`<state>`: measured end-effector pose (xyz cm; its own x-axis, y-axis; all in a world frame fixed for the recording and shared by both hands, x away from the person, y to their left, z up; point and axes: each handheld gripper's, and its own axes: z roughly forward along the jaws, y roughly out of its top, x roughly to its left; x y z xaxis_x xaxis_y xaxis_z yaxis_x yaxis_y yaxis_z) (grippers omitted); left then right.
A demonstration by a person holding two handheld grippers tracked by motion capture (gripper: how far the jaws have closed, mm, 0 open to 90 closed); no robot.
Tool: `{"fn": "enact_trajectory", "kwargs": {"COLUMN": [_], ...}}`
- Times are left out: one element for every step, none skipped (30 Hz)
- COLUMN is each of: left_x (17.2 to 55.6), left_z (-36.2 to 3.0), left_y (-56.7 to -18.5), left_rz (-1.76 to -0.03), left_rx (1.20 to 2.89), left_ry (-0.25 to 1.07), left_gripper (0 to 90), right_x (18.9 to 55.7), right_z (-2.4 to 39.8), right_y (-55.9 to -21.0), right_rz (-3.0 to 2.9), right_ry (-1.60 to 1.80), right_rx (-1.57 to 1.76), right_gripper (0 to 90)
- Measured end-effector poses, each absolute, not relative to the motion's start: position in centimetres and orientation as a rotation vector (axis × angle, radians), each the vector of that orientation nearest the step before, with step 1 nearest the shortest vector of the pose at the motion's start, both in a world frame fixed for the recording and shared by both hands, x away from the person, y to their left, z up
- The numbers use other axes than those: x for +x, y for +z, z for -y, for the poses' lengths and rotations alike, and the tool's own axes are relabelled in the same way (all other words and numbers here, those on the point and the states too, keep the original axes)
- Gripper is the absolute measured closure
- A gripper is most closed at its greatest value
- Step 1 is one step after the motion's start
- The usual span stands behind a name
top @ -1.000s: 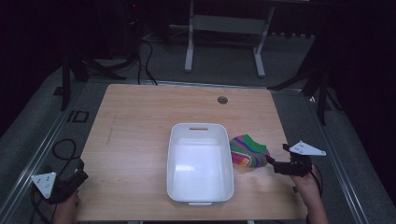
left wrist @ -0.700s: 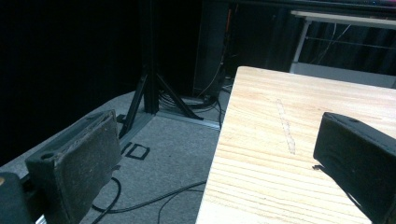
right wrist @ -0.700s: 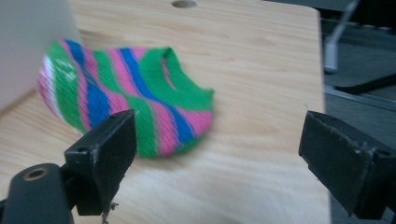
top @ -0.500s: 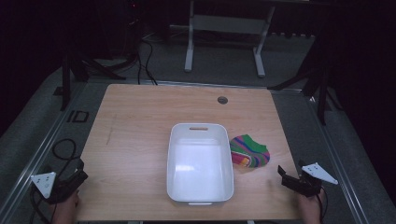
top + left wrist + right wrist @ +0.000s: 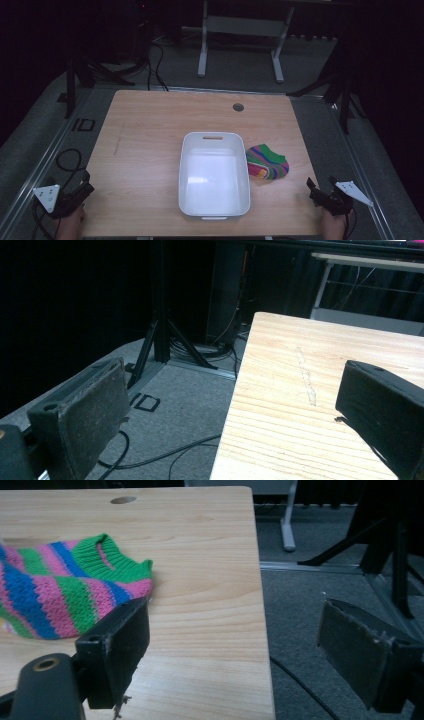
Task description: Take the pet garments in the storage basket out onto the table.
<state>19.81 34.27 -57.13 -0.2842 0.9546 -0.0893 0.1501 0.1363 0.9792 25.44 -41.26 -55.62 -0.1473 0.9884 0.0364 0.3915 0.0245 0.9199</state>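
Observation:
A white rectangular bin stands empty in the middle of the wooden table. A knitted cloth striped green, pink and blue lies flat against the bin's right side; the right gripper view has the cloth at its left. My right gripper is open at the table's near right corner, apart from the cloth, and its jaws straddle the table's right edge. At the near left corner my left gripper is open and holds nothing, its jaws on either side of the table's left edge.
A round cable hole sits near the table's far edge. Behind the table stands a white frame on two legs. Black tripod legs and cables lie on the grey floor at the left, and more stand legs at the right.
My right gripper has drawn back from beside the striped cloth to the near right corner. The cloth stays on the table. The left gripper has not moved.

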Motion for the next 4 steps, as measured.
{"fn": "enact_trajectory", "kwargs": {"left_x": [19.81, 19.81, 19.81, 19.82], "left_z": [-34.28, -34.27, -34.28, -34.29], "left_y": [-57.12, -57.12, -57.12, -57.12], "left_rz": [-1.595, -1.594, -1.594, -1.595], "left_rx": [1.099, 1.1, 1.1, 1.1], "left_ry": [1.238, 1.238, 1.238, 1.237], "left_gripper": [1.2, 1.2, 1.2, 1.2], "right_x": [25.46, 25.49, 25.52, 25.53], "right_z": [41.26, 41.3, 41.33, 41.37], "right_y": [-55.62, -55.62, -55.62, -55.62], "right_rz": [-1.614, -1.615, -1.614, -1.611], "right_ry": [1.105, 1.107, 1.108, 1.109], "right_rx": [1.439, 1.445, 1.451, 1.457], "right_gripper": [13.6, 13.6, 13.6, 13.6]}}
